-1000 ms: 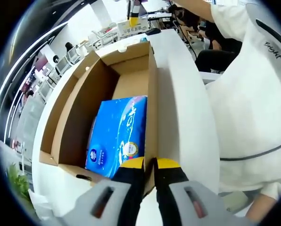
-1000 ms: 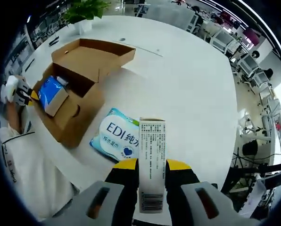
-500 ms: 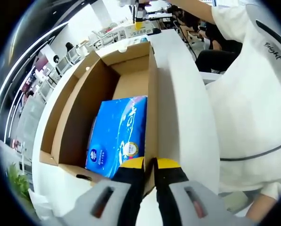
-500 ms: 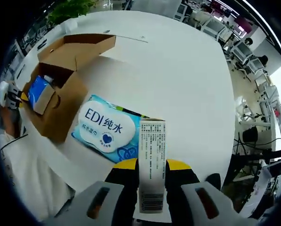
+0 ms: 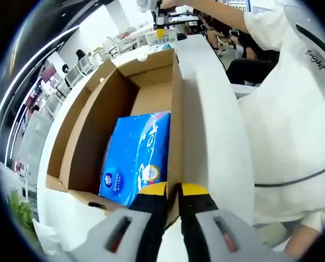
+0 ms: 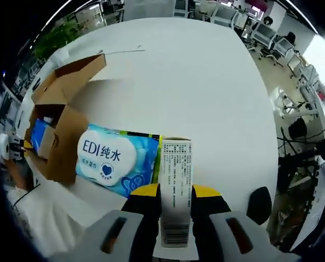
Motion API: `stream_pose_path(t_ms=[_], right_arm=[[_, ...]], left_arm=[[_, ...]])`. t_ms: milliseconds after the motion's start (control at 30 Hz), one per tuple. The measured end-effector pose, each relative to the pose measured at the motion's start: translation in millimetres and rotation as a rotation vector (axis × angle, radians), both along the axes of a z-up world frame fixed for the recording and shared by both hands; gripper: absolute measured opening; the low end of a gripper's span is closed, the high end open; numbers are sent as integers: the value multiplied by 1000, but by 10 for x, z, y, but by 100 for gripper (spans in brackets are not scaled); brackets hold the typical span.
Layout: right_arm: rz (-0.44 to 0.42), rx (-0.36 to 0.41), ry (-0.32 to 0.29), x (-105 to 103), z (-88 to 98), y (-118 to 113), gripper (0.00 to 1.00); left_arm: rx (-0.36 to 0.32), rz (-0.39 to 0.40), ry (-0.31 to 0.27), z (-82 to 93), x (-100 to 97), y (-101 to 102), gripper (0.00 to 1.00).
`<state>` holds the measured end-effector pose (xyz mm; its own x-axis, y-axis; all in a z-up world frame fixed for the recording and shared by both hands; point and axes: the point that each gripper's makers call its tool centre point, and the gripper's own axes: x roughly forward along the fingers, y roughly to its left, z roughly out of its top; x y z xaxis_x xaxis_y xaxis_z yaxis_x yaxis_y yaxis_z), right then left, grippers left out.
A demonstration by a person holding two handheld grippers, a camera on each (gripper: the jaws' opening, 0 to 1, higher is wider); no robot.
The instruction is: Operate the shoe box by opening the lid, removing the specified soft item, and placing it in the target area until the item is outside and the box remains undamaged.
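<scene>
The brown cardboard shoe box (image 5: 97,131) stands open on the white table, with a blue soft tissue pack (image 5: 135,155) lying inside. My left gripper (image 5: 173,191) is shut on the box's right wall near its front corner. In the right gripper view, my right gripper (image 6: 175,192) is shut on a small white printed carton (image 6: 175,169), held over the table. Just left of the carton lies a blue and white wet wipes pack (image 6: 116,161) on the table. The shoe box (image 6: 59,136) sits further left, lid flap open, with the left gripper (image 6: 12,148) at its far side.
The white table (image 6: 206,82) stretches wide beyond the wipes pack. A person in a white shirt (image 5: 293,109) stands close on the right of the box. Office chairs (image 6: 260,33) and a potted plant (image 6: 59,33) lie past the table's edges.
The right gripper has carried the carton along past the wipes pack, so the pack and box now sit closer and further left in its view. The left gripper keeps its hold, unmoved.
</scene>
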<state>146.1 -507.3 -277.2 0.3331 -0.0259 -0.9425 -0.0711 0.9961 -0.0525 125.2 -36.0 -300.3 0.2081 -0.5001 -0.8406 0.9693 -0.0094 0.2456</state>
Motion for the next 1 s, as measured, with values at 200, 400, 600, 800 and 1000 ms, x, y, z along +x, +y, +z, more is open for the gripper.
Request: stream_pose_path(t_ms=[200, 400, 600, 800, 1000], right_arm=[[3, 59, 38, -58, -192, 117, 20], [-53, 30, 47, 77, -272, -114, 20], [-62, 6, 67, 158, -300, -188, 20], [-53, -10, 71, 237, -322, -146, 20], [-38, -47, 90, 217, -372, -197, 20]], left_arm=[[-3, 0, -3, 0, -4, -3, 7], [-27, -5, 0, 12, -9, -12, 7], [-16, -2, 9, 8, -5, -12, 7], [-14, -3, 8, 8, -4, -11, 7], [-13, -5, 11, 8, 1, -6, 7]])
